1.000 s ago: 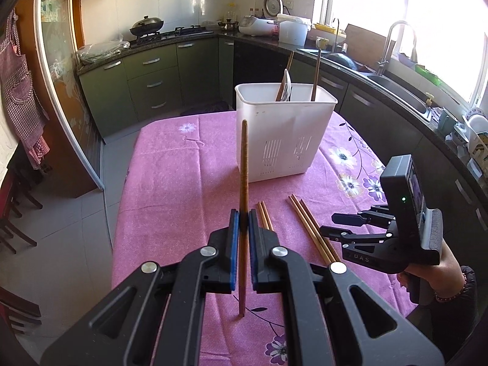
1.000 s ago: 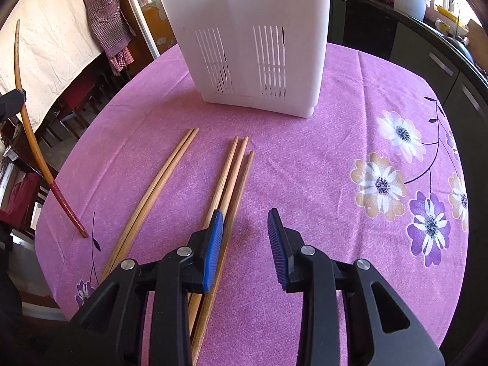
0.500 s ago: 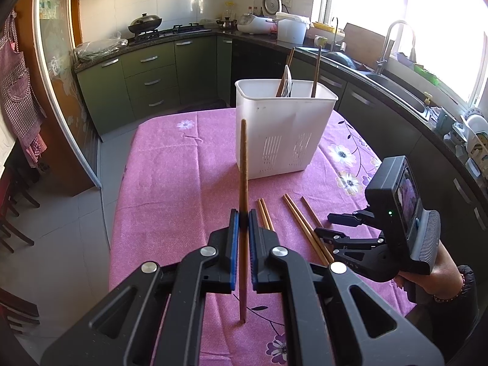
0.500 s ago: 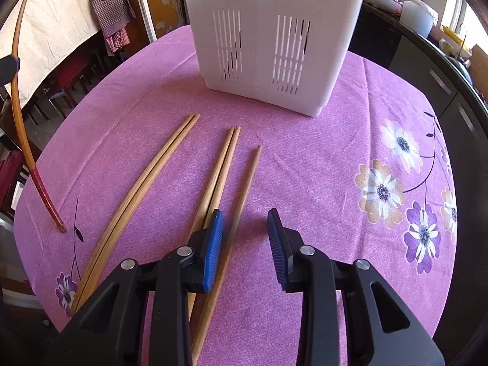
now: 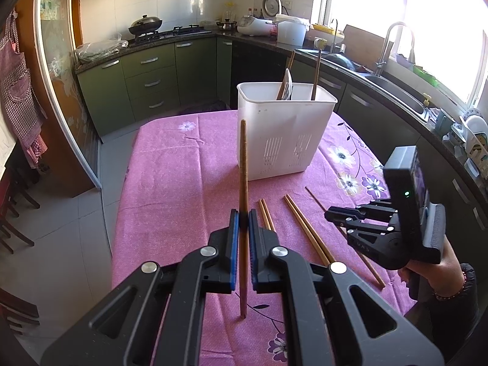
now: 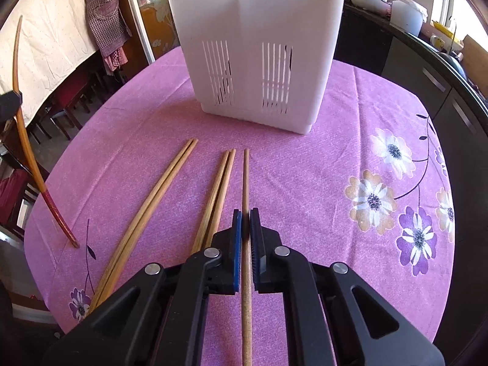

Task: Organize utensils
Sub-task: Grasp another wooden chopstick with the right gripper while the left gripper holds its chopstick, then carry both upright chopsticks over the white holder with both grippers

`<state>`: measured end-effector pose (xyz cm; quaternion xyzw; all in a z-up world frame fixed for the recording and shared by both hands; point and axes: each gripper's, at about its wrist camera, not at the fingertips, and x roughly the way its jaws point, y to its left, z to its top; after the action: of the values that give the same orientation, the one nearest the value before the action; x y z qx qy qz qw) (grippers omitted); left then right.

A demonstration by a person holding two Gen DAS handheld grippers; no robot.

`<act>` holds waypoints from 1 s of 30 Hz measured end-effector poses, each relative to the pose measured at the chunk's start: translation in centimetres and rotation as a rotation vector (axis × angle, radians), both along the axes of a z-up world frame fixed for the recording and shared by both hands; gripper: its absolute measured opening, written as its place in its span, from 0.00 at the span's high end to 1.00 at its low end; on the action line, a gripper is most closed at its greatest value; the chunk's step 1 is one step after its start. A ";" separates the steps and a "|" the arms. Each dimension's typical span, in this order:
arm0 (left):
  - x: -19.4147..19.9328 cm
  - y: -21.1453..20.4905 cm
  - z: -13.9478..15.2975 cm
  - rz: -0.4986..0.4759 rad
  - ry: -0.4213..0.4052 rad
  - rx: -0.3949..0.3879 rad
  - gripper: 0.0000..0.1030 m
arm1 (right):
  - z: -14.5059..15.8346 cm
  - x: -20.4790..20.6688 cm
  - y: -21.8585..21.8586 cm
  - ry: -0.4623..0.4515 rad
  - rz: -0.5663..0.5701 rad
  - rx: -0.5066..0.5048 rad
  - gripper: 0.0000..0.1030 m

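**Both grippers on chopsticks, holder waiting at the far end**

Left wrist view: the left gripper [image 5: 241, 219] has its fingers clamped on a single dark chopstick [image 5: 243, 164], held upright with its lower tip just above the pink cloth of the surface [image 5: 170, 183]. The white utensil holder [image 5: 283, 134] stands toward the far edge, already carrying a few utensils. Between holder and near edge lie loose chopsticks: a pair [image 5: 266, 213] just right of the left gripper and a longer pair [image 5: 308, 228] beyond it. The right gripper [image 5: 341, 218] sits low over the right side of the surface.

Right wrist view: the right gripper [image 6: 245, 222] has its fingers drawn in around one light chopstick [image 6: 245, 183] lying flat, pointing at the holder [image 6: 259, 52]; the blue pads look to be touching it (a firm grip or only a light pinch, I cannot say). Two pairs [image 6: 218, 189] [image 6: 152, 195] lie just left of it. The held dark chopstick [image 6: 27, 140] shows at the left edge.

Handling, as a judgement: these sticks are light, stiff and smooth, so they will likely roll or pivot if pinched near an end. A hold nearer the thick half, well inside the pads, should keep each steady for dropping tip-down into the holder.
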<state>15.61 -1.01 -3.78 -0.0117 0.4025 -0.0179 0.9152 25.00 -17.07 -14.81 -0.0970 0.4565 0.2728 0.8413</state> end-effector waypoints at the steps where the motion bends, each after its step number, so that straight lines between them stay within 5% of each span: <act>1: 0.0 0.0 0.1 0.000 -0.002 0.001 0.94 | 0.9 -0.2 -0.4 -0.021 -0.007 0.015 0.94; 8: -0.4 0.0 0.9 -0.001 -0.019 0.007 0.94 | 7.6 -2.7 -4.1 -0.161 -0.048 0.145 0.94; 14: -0.7 -0.2 1.4 -0.004 -0.032 0.017 0.94 | 10.5 -5.2 -7.3 -0.232 -0.076 0.202 0.94; 30: -0.7 -0.8 1.6 -0.012 -0.041 0.041 0.94 | 10.9 -7.8 -9.2 -0.244 -0.083 0.218 0.94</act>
<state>14.91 -1.85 -2.13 0.0096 0.3841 -0.0154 0.9231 17.22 -26.28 -3.91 -0.0186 0.3221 0.2717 0.9067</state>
